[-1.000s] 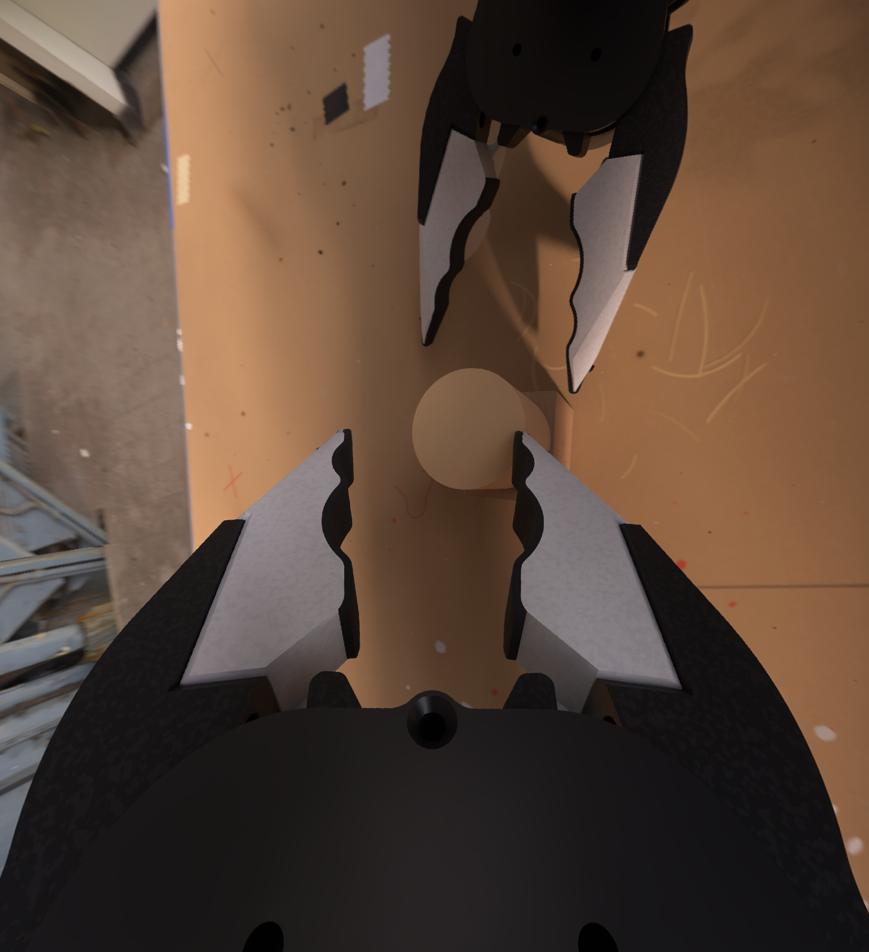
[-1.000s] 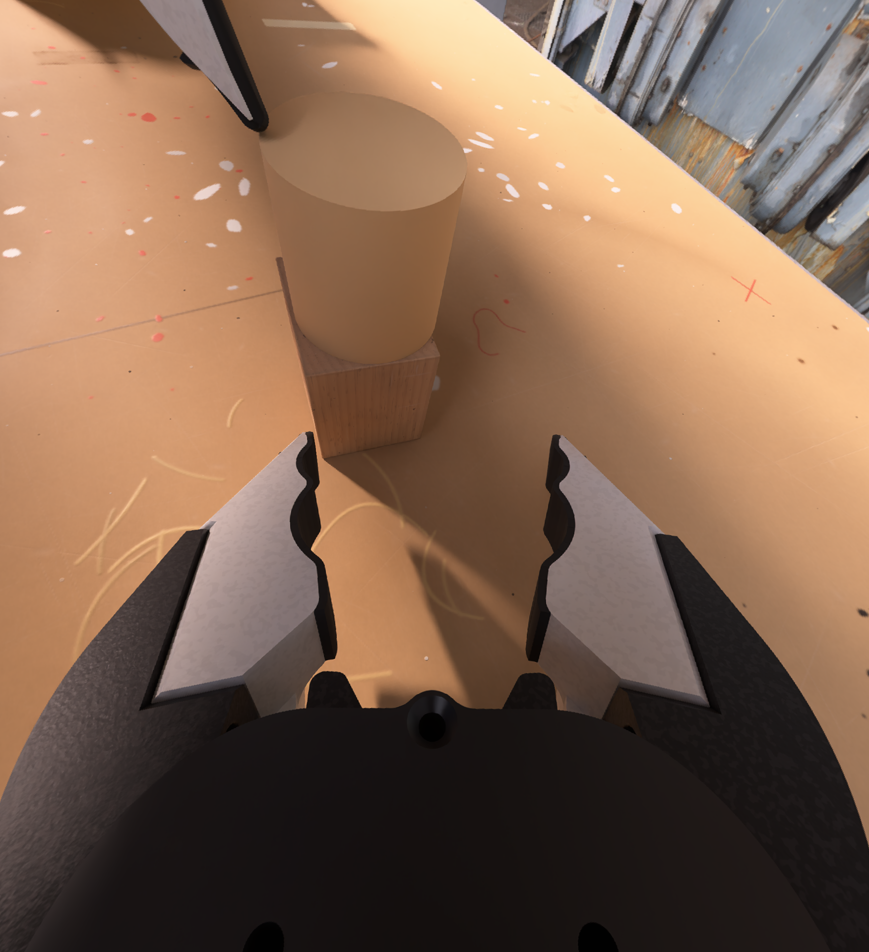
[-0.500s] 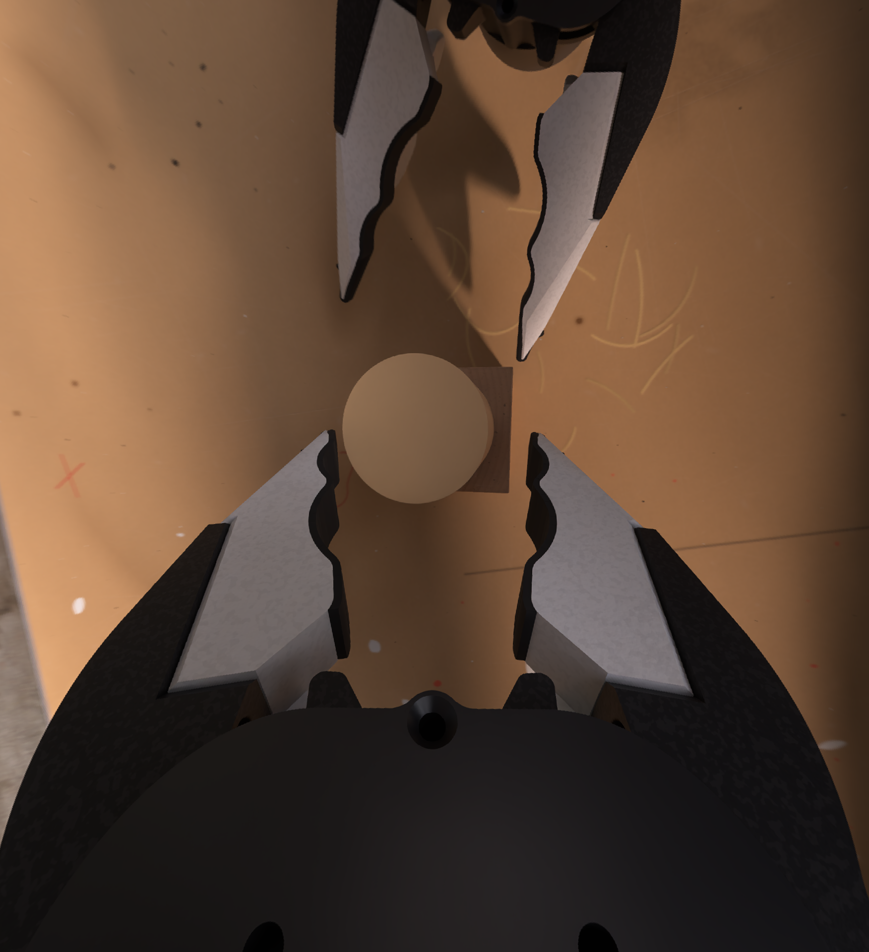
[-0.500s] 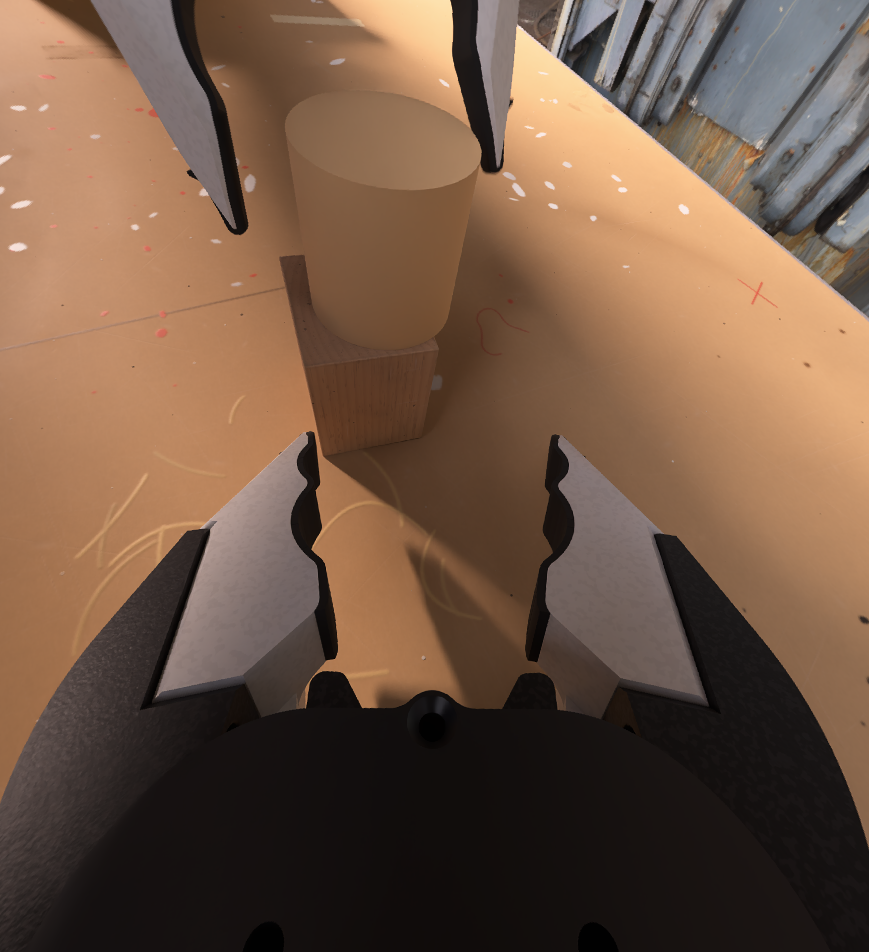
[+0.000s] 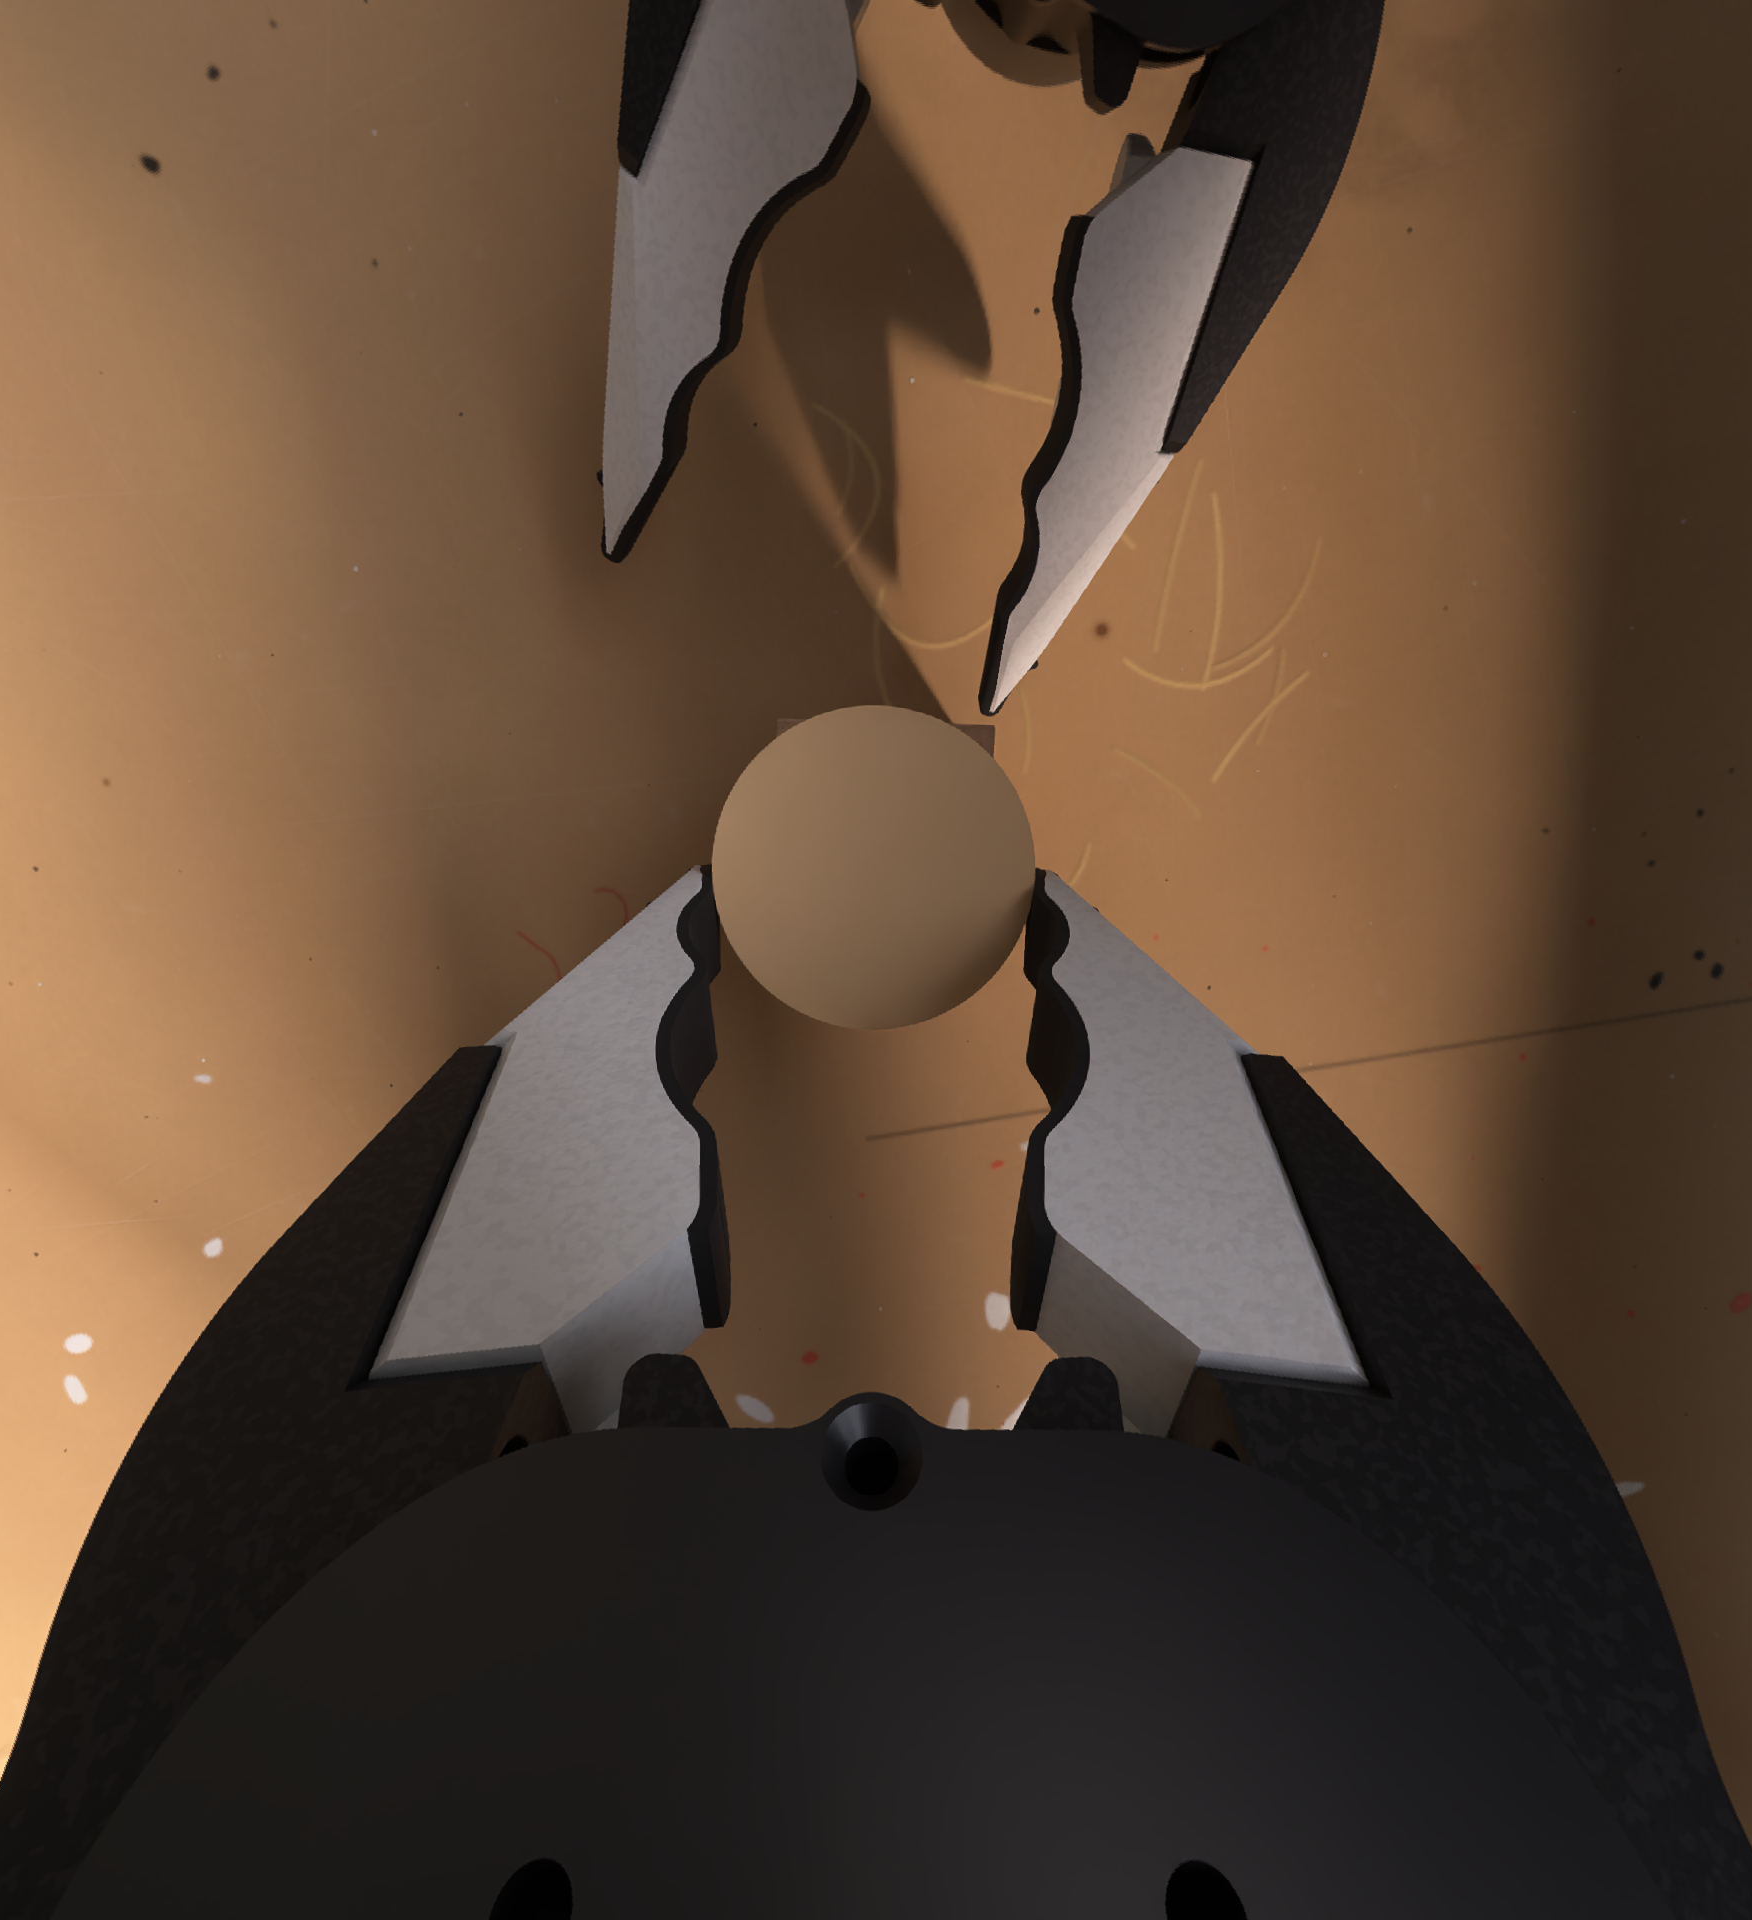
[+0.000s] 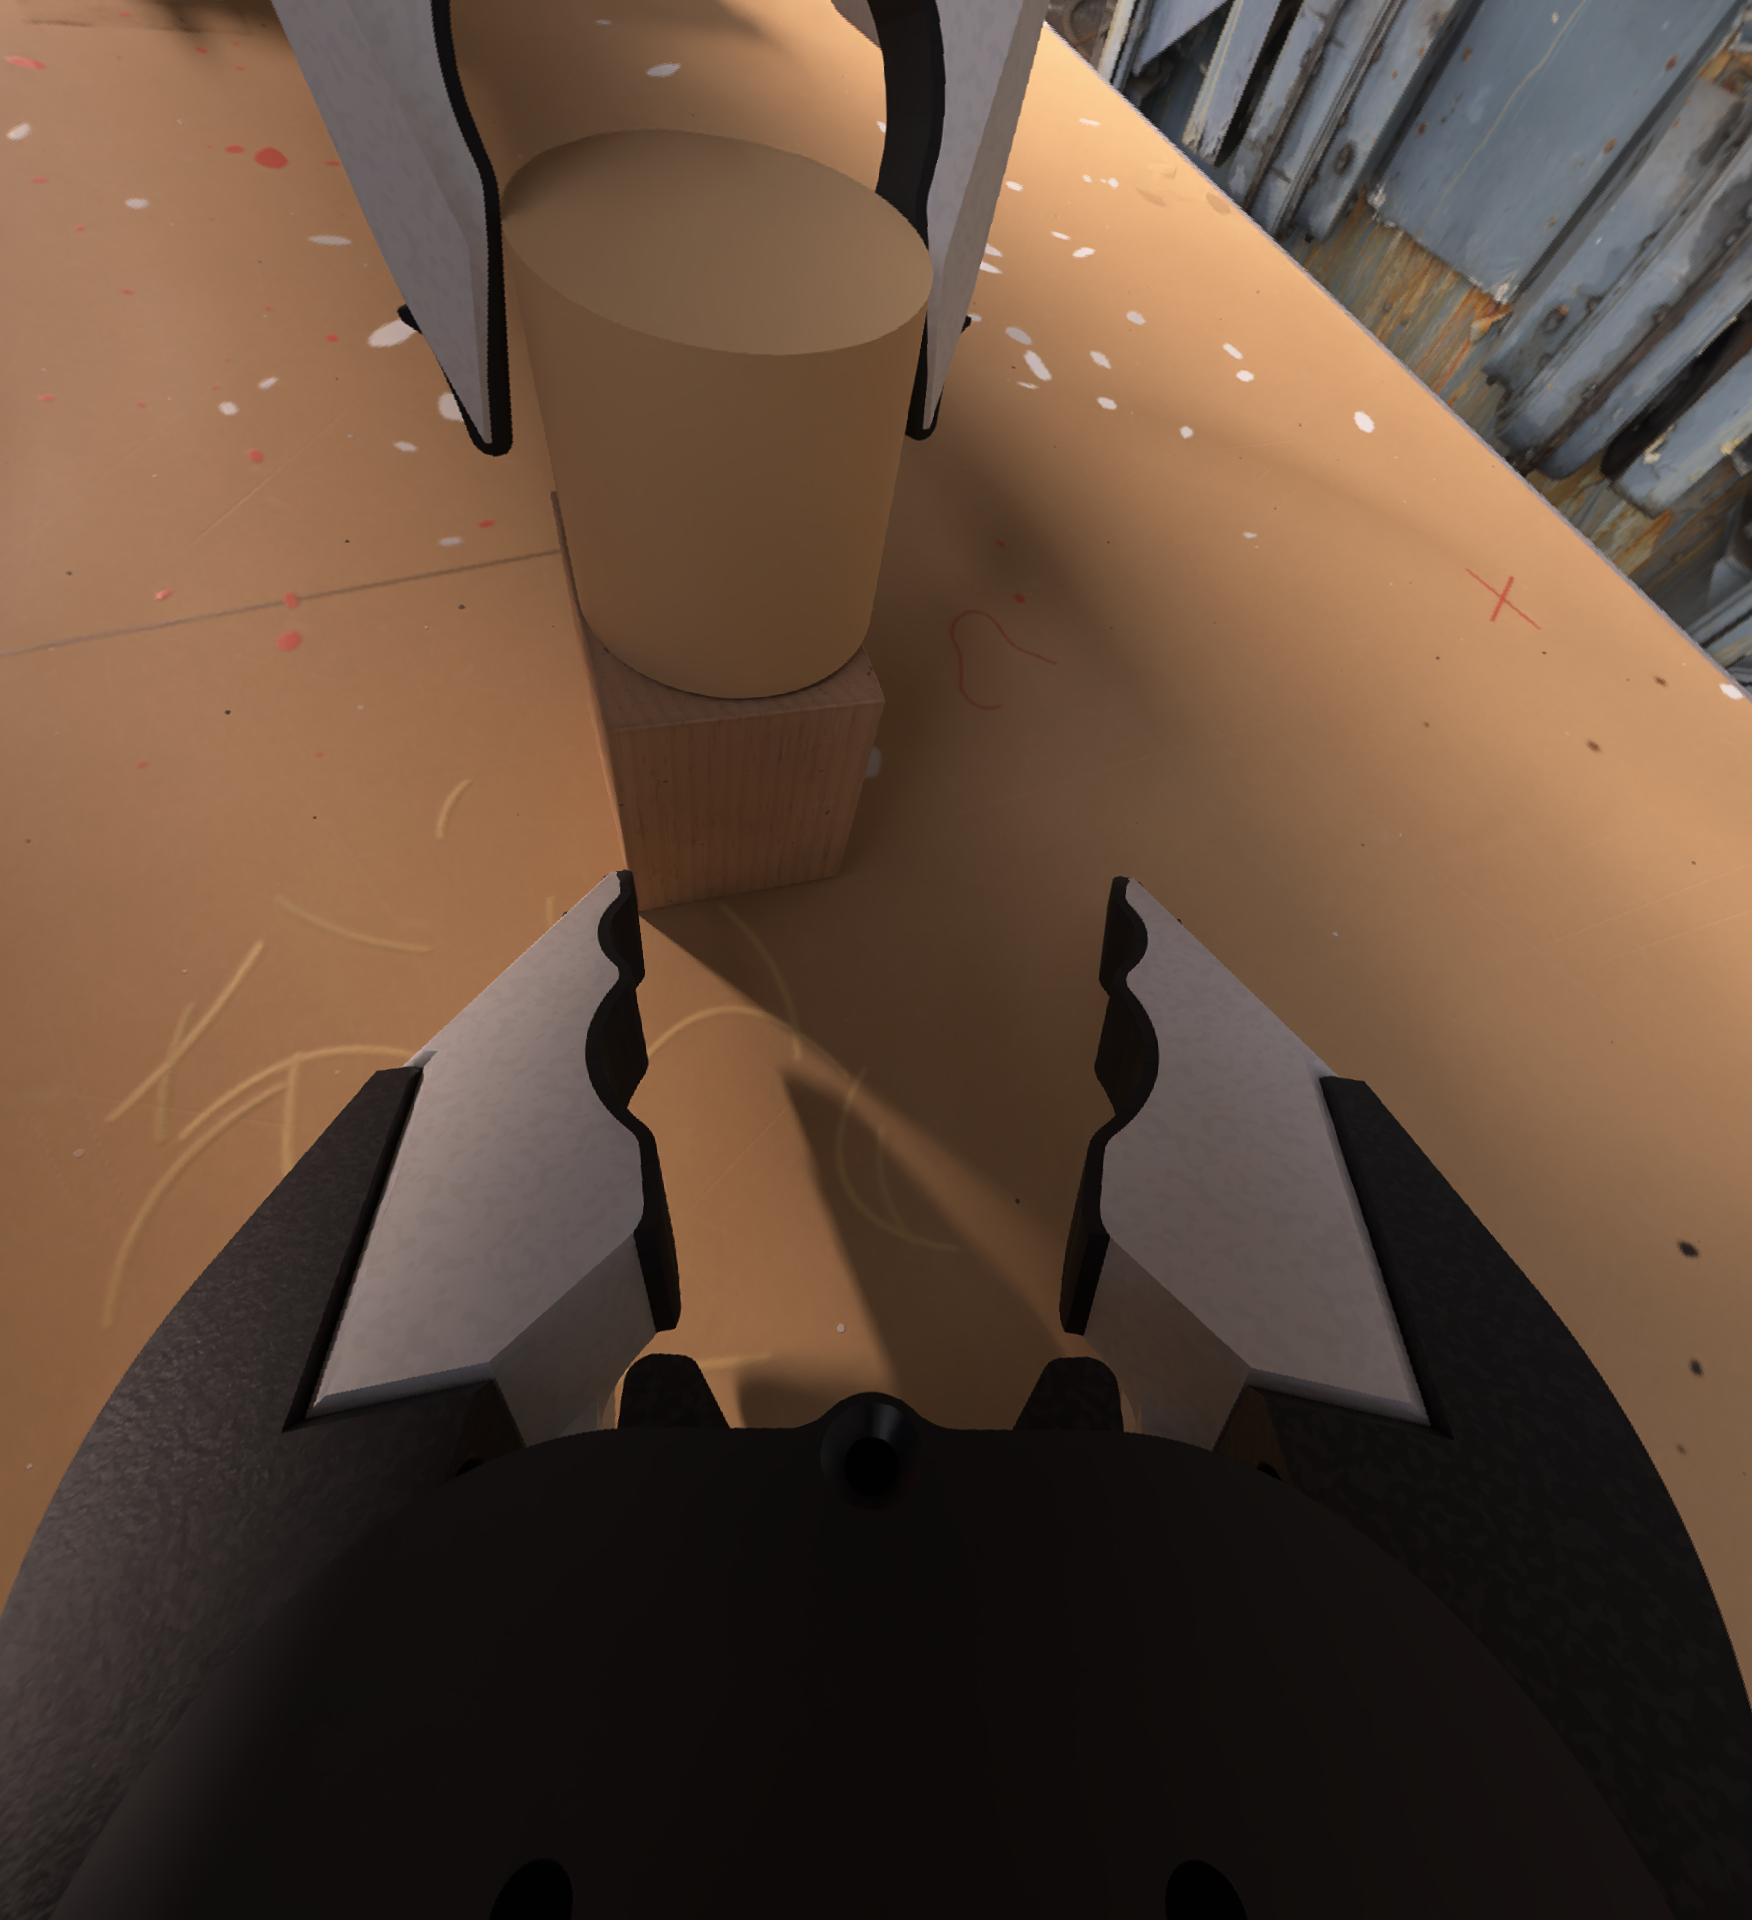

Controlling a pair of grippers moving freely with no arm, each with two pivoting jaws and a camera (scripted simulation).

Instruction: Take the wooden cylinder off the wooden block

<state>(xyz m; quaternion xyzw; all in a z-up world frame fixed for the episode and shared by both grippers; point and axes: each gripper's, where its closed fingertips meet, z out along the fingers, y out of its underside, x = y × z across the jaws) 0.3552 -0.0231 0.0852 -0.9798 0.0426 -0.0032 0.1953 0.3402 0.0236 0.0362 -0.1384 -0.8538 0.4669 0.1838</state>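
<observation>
Squarely from above comes the left gripper (image 5: 872, 883), straddling the cylinder (image 5: 872, 868), tips at 9 and 3 o'clock of its round top. Standing upright on the block (image 6: 747, 790), long axis vertical, block resting on the table (image 6: 1267, 935). Touching or a hair apart at the flanks, cannot tell which; in the right wrist view both fingers (image 6: 415, 239) reaching down only over the upper part of the wall. So: spread to the cylinder's width, not clearly clamped. Farther off at 12 o'clock in the left wrist view, the right gripper (image 6: 872, 894), released, holding nothing, low and just short of the block, one tip beside its corner. Nearer by far, then, the left. Next, probably: closing across the 9–3 line, then lifting straight up along the axis, so as not to drag or tip the block.
</observation>
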